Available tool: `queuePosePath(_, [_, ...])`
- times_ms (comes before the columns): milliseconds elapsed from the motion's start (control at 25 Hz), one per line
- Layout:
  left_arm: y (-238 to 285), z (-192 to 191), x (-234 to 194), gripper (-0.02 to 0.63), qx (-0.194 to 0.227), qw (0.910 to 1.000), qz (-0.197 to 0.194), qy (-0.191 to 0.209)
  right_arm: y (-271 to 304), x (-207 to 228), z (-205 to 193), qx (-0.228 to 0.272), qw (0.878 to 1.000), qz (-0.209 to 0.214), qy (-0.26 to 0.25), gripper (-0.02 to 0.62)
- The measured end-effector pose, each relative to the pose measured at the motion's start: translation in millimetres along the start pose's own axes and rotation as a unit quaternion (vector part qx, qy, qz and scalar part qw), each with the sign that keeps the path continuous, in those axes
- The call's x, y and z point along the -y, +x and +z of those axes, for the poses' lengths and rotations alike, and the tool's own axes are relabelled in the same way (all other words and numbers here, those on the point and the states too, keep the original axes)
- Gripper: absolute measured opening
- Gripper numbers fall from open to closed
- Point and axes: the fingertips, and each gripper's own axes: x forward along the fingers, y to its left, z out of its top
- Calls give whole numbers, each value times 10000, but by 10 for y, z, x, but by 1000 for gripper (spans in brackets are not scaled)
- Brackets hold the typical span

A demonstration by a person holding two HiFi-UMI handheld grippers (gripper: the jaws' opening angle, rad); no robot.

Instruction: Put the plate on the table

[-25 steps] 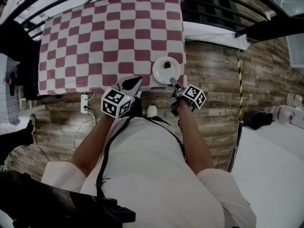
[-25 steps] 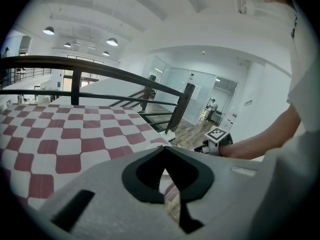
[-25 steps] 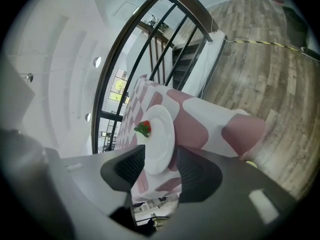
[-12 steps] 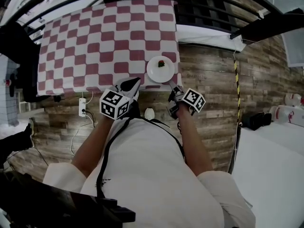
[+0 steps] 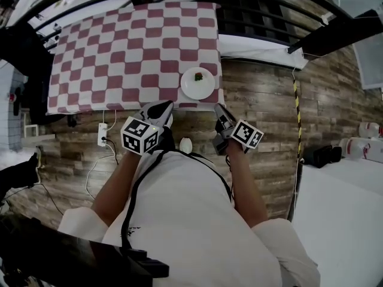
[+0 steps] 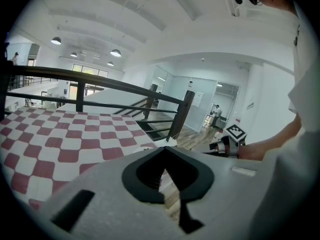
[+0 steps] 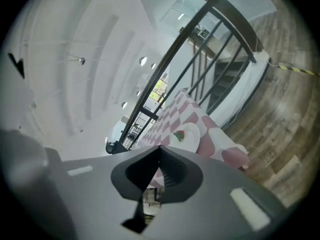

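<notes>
A white plate with a small red and green bit of food lies on the red-and-white checked table, close to its near right corner. The right gripper view shows the same plate ahead on the cloth. My right gripper hangs over the wooden floor just short of the table edge, clear of the plate. Its jaws have just been closing, and they now meet with nothing between them. My left gripper floats at the table's near edge, jaws together and empty.
A white power strip with cables lies on the wooden floor under the table's near edge. A black railing and a white ledge run behind the table's right end. Yellow-black tape marks the floor at right.
My right gripper has drawn back from the plate's near rim, risen and closed. The plate stays on the table. My left gripper has drifted slightly back and up.
</notes>
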Motion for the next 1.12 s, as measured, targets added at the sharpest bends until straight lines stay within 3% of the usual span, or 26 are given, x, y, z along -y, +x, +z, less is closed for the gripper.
queuePosePath(160, [-105,-13,90,8,108,9998,141,-37,-205,-221,30,-57,9971,168,-741,6])
queuePosePath(360, [-214,20,194,8,269,9994,227,-68,-442,-478,73,-6,9916,401,-1231,6])
queuePosePath(600, [-311,79,195,8,361,9991,241,12,-549,-766,93,101,9868,684,-1465,6])
queuePosePath(1120, [-637,443,10,6,647,9977,84,157,-537,-1313,191,427,9773,840,-1898,6])
